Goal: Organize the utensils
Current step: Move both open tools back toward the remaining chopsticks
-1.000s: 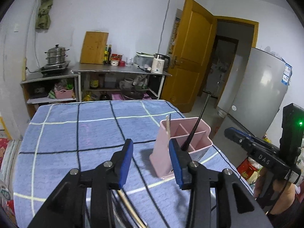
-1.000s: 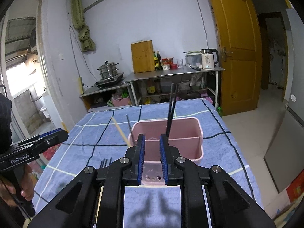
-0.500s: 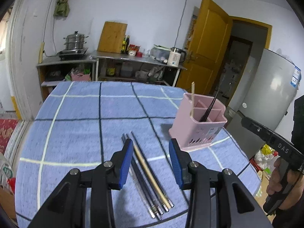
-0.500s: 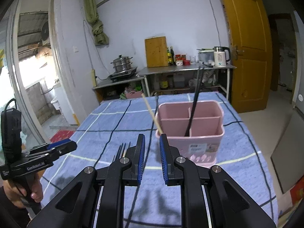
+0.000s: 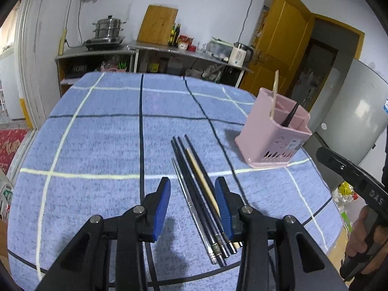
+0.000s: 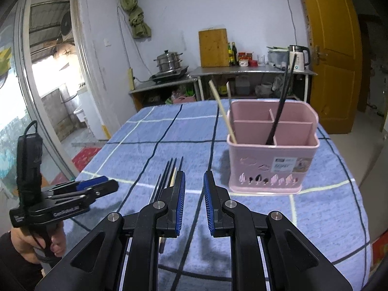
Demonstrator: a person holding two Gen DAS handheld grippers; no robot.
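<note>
1. Between the blue pads of the left gripper (image 5: 192, 203), a bundle of chopsticks (image 5: 201, 194) is seen lying flat on the blue checked cloth (image 5: 97, 145). The jaws are spread and no pad is pressed on a stick, although the right pad is just beside the pale wooden one.
2. The bundle is made up of several dark sticks, one pale wooden stick and a metal-looking one, laid side by side with their tips pointing away from the gripper.
3. Ahead and to the right of the left gripper, a pink holder (image 5: 274, 140) is stood upright on the cloth, well apart from the bundle. One pale stick and one dark stick are leant in its compartments.
4. The right gripper (image 6: 194, 201) is held with a narrow gap between its pads; nothing is pinched in it. The bundle is seen to the left of its left pad, partly hidden behind the finger.
5. The holder is placed ahead and to the right of the right gripper.
</note>
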